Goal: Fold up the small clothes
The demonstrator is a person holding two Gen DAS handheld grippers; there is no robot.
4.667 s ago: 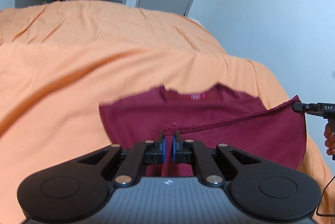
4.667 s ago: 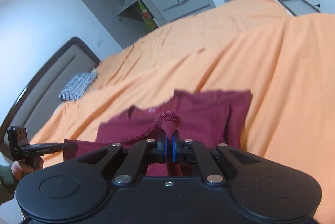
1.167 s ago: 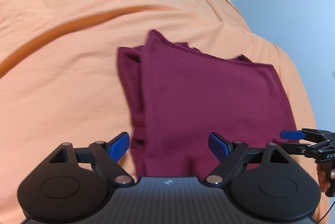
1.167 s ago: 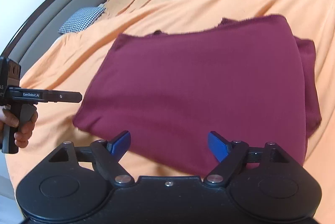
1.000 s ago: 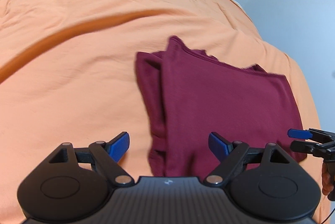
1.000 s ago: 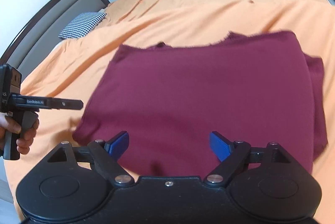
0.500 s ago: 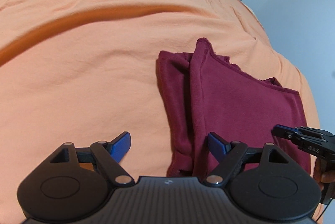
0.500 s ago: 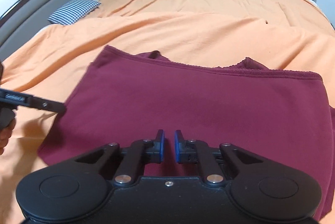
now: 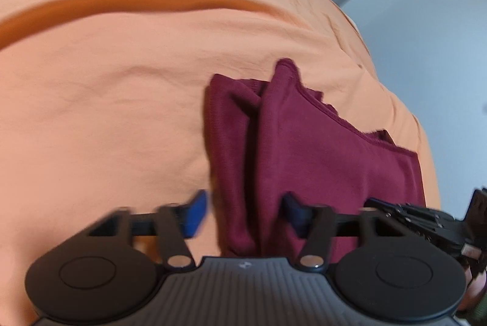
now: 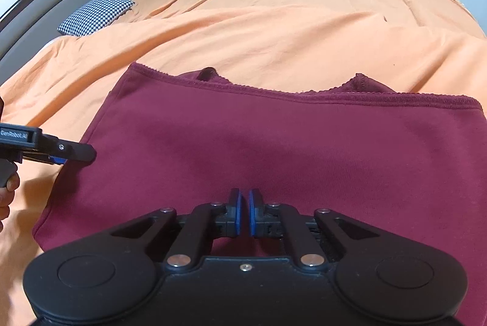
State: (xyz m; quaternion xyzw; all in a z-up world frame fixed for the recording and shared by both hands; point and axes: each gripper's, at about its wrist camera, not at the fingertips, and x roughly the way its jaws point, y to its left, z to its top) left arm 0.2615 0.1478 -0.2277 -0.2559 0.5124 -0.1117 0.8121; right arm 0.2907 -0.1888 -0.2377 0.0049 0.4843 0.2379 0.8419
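Item: maroon garment (image 10: 274, 149), folded, lying near the bed (image 10: 274, 30) foot edge. My left tool (image 9: 243, 213) spread astride its side fold; right tool (image 10: 243, 216) nearly clenched, empty. Advice: grip all layers together.

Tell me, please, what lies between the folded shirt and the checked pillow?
Only bare orange bedspread, creased, lies between the shirt and the pillow; the right wrist view shows it.
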